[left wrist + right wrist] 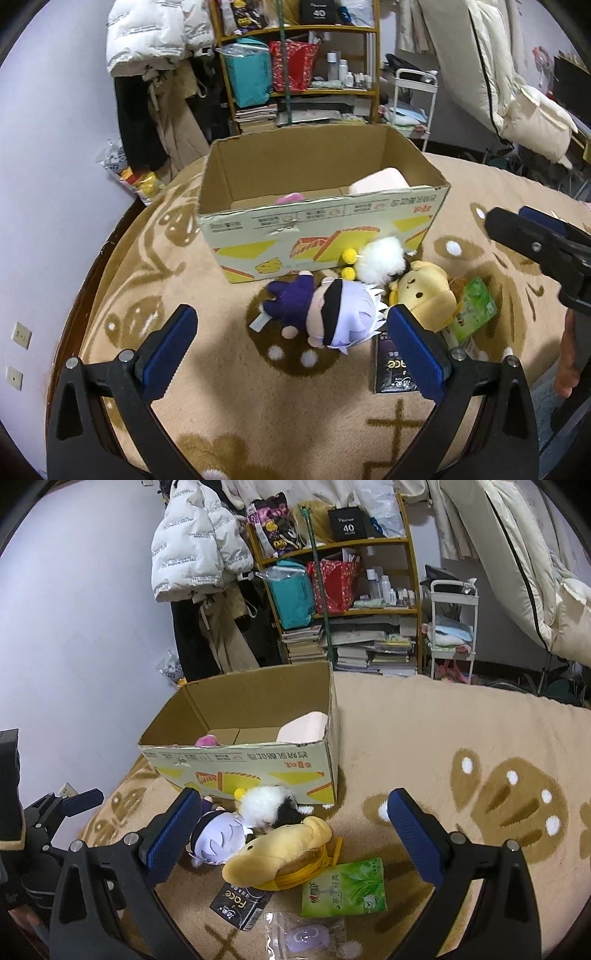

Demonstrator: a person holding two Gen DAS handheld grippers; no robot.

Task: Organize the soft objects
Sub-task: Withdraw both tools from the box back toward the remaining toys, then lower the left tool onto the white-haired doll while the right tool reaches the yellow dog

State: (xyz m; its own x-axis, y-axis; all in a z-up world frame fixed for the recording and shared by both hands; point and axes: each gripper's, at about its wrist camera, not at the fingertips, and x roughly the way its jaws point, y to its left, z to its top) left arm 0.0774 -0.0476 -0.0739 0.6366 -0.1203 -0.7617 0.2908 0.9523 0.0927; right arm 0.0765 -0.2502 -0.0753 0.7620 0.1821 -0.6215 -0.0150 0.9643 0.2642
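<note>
While both tools hang above a beige blanket (pixel 229 402) with brown paw prints, the left gripper (pixel 291 345) has its jaws spread wide and empty, near the doll. At far left-centre stands an open cardboard box (pixel 321 229), holding a pink plush (pixel 290 198) on its left and a pale pink cushion (pixel 380 181) on its right. Just in front of the box lie the soft toys, touching one another: a doll with white hair and purple clothes (pixel 325 314), a white-and-black fluffy toy (pixel 380 264) behind it, and a yellow plush (pixel 424 295) to the right. Near the yellow plush lie a black packet (pixel 240 904), a green tissue pack (pixel 343 886) and a clear bag with a purple item (pixel 306 934). The right gripper (pixel 291 842) hangs over this pile, jaws also spread wide, holding nothing
</note>
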